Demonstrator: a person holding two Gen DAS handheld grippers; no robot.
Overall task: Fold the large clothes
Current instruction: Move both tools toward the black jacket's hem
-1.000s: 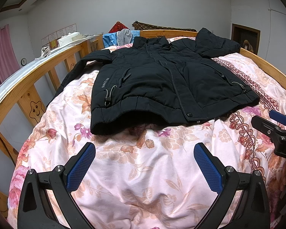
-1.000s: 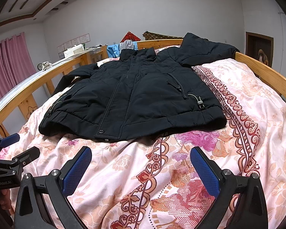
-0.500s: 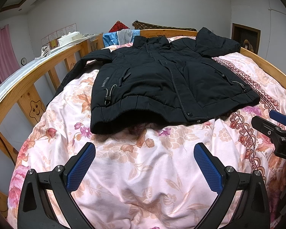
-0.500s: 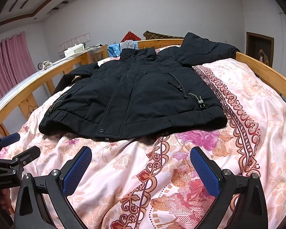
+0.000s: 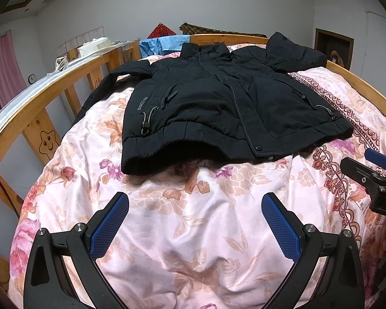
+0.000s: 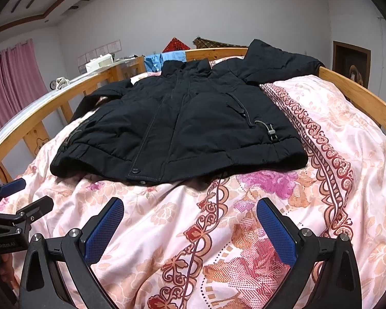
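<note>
A black padded jacket (image 5: 218, 108) lies front up and zipped on the floral bedspread (image 5: 193, 231), collar toward the far headboard; it also shows in the right wrist view (image 6: 182, 128). Its left sleeve (image 5: 95, 95) hangs toward the left rail. Its right sleeve (image 6: 278, 61) lies folded near the far right corner. My left gripper (image 5: 195, 221) is open and empty over the bedspread, short of the hem. My right gripper (image 6: 190, 219) is open and empty, also short of the hem. Each gripper shows at the other view's edge.
Wooden bed rails (image 5: 38, 103) curve along the left, the far end and the right side (image 6: 360, 95). Blue clothing (image 5: 164, 43) hangs over the headboard. A white box (image 5: 92, 47) sits on a ledge at the left. Pink curtains (image 6: 18, 77) hang at far left.
Both grippers have edged slightly closer to the jacket's hem. Both stay open and the jacket has not moved.
</note>
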